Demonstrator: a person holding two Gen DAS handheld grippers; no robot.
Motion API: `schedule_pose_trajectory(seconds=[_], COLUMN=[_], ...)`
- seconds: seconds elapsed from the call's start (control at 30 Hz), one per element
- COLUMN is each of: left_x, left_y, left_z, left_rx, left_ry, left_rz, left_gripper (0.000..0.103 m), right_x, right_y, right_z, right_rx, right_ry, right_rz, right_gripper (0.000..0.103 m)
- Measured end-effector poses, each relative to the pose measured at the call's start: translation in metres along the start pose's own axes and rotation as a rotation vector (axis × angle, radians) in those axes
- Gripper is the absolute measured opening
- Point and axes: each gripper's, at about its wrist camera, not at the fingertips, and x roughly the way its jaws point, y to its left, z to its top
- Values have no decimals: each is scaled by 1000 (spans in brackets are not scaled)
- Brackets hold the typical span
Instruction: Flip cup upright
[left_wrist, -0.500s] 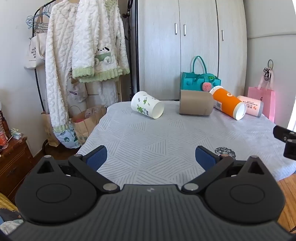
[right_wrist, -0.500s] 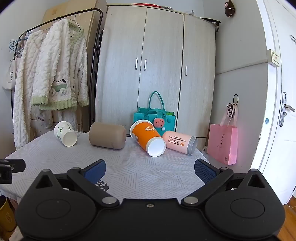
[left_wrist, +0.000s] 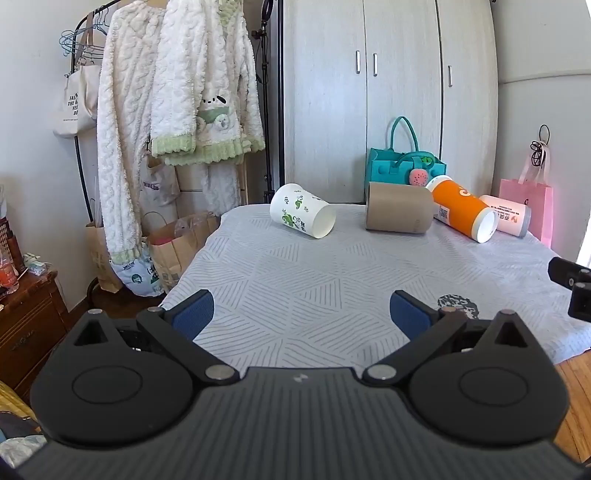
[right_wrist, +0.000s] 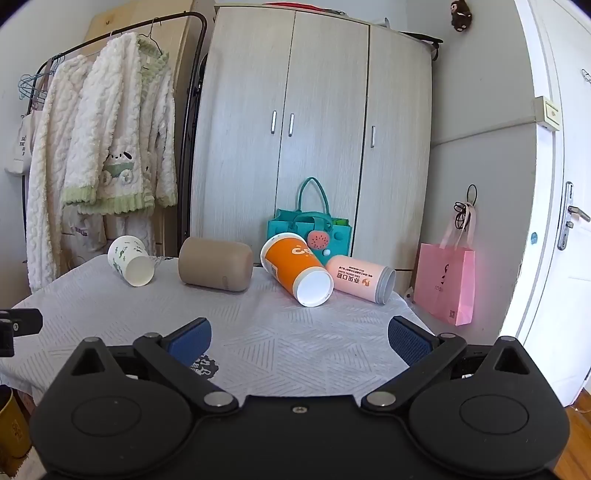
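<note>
Several cups lie on their sides along the far edge of the cloth-covered table (left_wrist: 332, 288). From left to right they are a white cup with green leaves (left_wrist: 301, 216) (right_wrist: 130, 260), a plain brown cup (left_wrist: 399, 213) (right_wrist: 215, 268), an orange cup (left_wrist: 461, 212) (right_wrist: 297, 273) and a pink cup (left_wrist: 508, 216) (right_wrist: 360, 278). My left gripper (left_wrist: 301, 314) is open and empty over the near table edge. My right gripper (right_wrist: 299, 339) is open and empty, also near the front edge. Both are well short of the cups.
A teal bag (left_wrist: 404, 166) stands behind the cups in front of a wardrobe (right_wrist: 314, 129). A clothes rack with fluffy robes (left_wrist: 166, 110) stands at the left, paper bags (left_wrist: 177, 243) under it. A pink bag (right_wrist: 445, 282) hangs at the right.
Both grippers have crept slightly forward toward the cups. The cups have not moved.
</note>
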Motion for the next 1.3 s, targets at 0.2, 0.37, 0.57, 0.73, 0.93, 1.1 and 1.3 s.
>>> schedule_pose_trajectory(seconds=[0.2,0.37,0.57,0.73,0.93,1.1,1.3], left_x=[0,1,1,-1,-1,-1,-1], left_y=[2,7,8,8,6,6,11], left_z=[-1,-2,-1,-3,-4,-4,-6], left_rx=[-10,-19,-21,-17,-19,-23,-43], left_ry=[5,8,5,-13,-27,-28,-39], left_rz=[-15,-14,-20,-37,-40,-39,-42], left_gripper=[103,103,103,103,103,103,103], right_x=[1,1,1,2,3,3,4], right_y=[0,0,0,-2,-2,-1,-1], right_z=[5,5,4,3,4,3,2], right_rx=[-10,-14,-11,-2,2,-5,-6], right_ry=[11,10,11,13,18,20,22], right_rz=[-1,2,-1,-9,-12,-11,-13], right_gripper=[103,103,103,103,103,103,103])
